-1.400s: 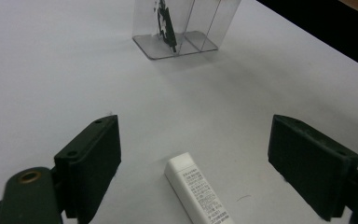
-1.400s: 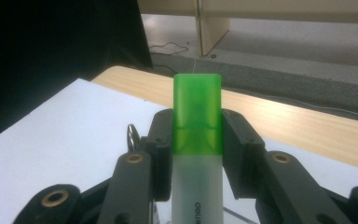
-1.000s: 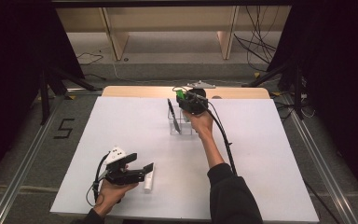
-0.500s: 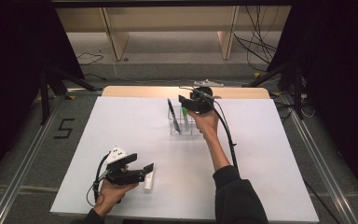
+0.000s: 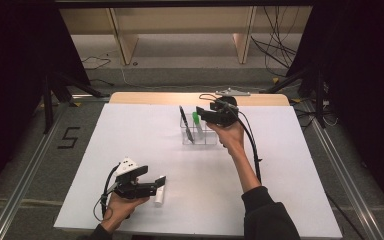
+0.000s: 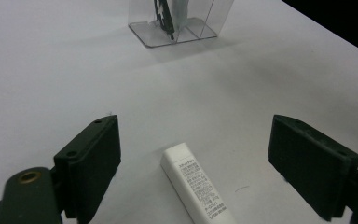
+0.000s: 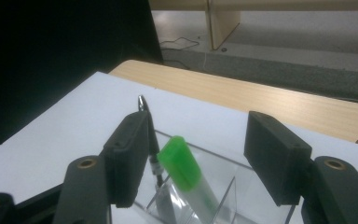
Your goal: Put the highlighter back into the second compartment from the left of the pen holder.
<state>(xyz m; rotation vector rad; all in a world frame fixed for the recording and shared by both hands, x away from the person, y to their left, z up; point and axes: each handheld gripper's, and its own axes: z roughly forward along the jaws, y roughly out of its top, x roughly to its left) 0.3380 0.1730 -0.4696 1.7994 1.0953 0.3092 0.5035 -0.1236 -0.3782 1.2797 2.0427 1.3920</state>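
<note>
green-capped marker (image 5: 197,123) just dropped in clear organiser (image 5: 198,136), right gripper (image 7: 193,156) jaws been opening, empty; next, close left gripper (image 6: 193,172) wide-open jaws on white tube (image 6: 196,185) at six o'clock.

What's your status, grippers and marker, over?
Right gripper just opened, green-capped marker standing in clear organizer. Left gripper open around white tube. Nothing in the way.

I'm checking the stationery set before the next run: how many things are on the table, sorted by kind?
Clear organizer: 1
Black pen, standing in the organizer: 1
Green-capped marker, standing in the organizer: 1
White stick-shaped item with printed label, lying on the table: 1
Total: 4
</note>
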